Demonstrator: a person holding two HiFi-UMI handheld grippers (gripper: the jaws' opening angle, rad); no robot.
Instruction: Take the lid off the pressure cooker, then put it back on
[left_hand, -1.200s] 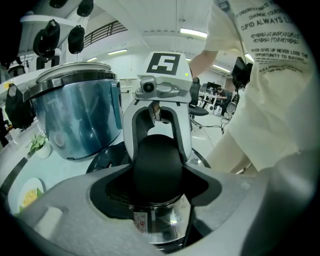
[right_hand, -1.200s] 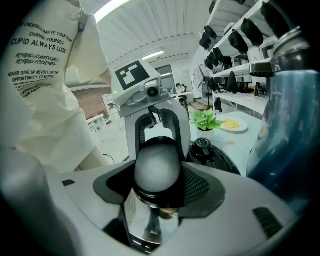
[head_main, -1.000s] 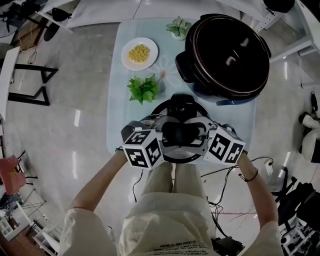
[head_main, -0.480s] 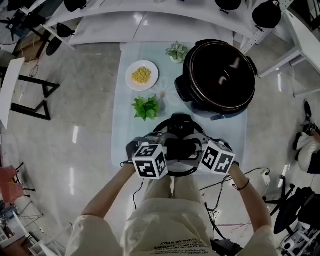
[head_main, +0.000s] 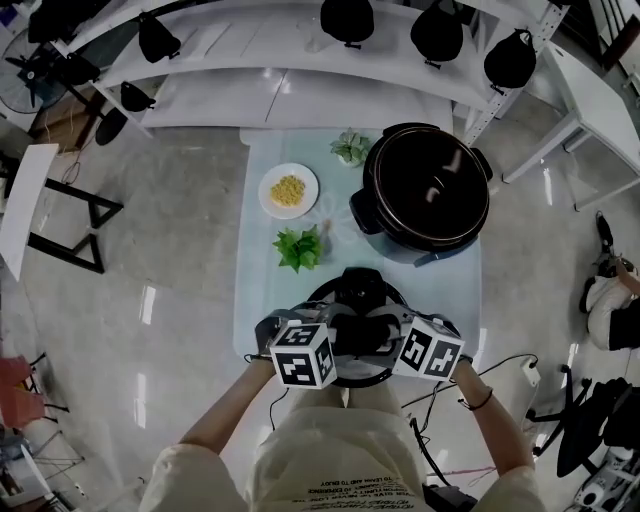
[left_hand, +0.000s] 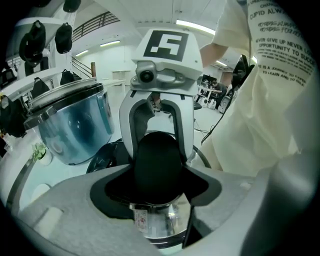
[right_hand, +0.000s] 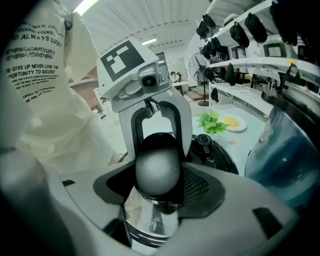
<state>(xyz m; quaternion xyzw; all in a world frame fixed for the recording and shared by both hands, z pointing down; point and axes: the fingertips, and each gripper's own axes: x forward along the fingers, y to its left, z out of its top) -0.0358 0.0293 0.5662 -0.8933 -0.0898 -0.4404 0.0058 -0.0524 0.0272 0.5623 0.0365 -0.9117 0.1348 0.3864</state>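
Lid-off stage, with replacement pending. The left hand-held gripper (head_main: 334, 338) and the right hand-held gripper (head_main: 386, 338) are facing each other across the lid (head_main: 358, 292). Each is closing its jaws wide around one end of the handle (left_hand: 156, 167), pads against it. The lid is hanging over the middle of the worktop's (head_main: 262, 292) near edge and appears to be clear of the surface.

The handle's long axis is running left to right, from one gripper to the other. The open cooker (head_main: 385, 150) is standing at the far right corner, so it is lying ahead of both grippers and off to the right. The right gripper is the nearer of the two. Replacing the lid is likely to call for a carry away from the near edge and toward that corner, keeping the lid level.

Materials: the lid is round and black, its handle a glossy, rounded black bar with polished steel showing beneath it. The cooker's outer wall is a mirror-like, blue-tinted metal; its round mouth is looking dark inside a bright rim. The worktop is pale, smooth and glassy.

Also on the worktop: a white plate (head_main: 268, 196) of yellow kernels toward the far left, a leafy plant (head_main: 299, 248) near the centre, and a succulent (head_main: 351, 147) at the far edge.
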